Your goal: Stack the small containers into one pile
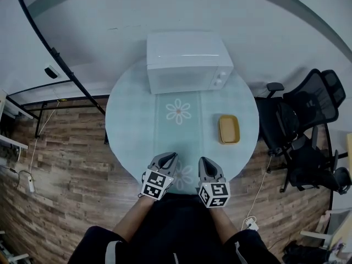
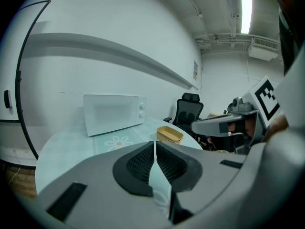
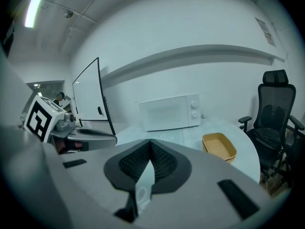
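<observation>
— Where are the containers (image 1: 229, 129)?
— Right of centre on the table (image 1: 132, 120), up and to the right of the right gripper (image 1: 204, 161). Their long axis runs up the frame, and they look nested already.
— Which arm is nearer?
— The right. The left gripper (image 1: 171, 157) sits beside it at the table's lower edge. Both point up-frame, jaws pressed together, holding nothing.

left gripper (image 1: 171, 156): grey shell, black ribbed pads (image 2: 140, 162) inside the jaws | right gripper (image 1: 202, 160): same grey and black | each carries a white cube (image 1: 155, 186) with black square markers | person: dark clothes (image 1: 176, 224), pale stripe
</observation>
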`<move>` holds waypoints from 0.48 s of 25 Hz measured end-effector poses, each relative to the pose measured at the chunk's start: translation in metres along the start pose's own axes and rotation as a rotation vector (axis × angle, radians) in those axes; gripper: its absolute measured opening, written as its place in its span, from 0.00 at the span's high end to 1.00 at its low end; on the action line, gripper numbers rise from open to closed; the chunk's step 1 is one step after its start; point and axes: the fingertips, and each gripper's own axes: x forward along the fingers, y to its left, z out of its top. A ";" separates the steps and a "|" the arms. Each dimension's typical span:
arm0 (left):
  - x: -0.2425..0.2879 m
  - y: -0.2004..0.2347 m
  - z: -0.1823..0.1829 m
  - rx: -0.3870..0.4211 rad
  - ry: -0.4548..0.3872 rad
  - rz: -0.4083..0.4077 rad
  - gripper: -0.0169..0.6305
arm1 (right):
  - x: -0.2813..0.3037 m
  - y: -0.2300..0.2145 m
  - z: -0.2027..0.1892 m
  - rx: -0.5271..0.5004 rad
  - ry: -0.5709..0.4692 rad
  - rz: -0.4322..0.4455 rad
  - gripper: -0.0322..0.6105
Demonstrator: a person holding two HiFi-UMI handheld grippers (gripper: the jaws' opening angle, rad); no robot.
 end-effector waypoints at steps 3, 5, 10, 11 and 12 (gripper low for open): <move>-0.002 0.003 -0.001 -0.004 -0.005 0.002 0.94 | 0.001 0.003 -0.002 0.000 0.008 0.000 0.91; -0.003 0.005 -0.003 -0.008 -0.003 0.002 0.94 | 0.003 0.006 -0.003 -0.001 0.013 0.003 0.91; -0.005 0.009 -0.002 -0.001 0.000 -0.001 0.94 | 0.007 0.013 -0.004 -0.008 0.021 0.011 0.91; -0.005 0.010 -0.002 0.000 0.001 -0.002 0.94 | 0.008 0.015 -0.004 -0.009 0.022 0.012 0.91; -0.005 0.011 -0.003 0.000 0.002 -0.002 0.94 | 0.010 0.016 -0.004 -0.010 0.024 0.014 0.91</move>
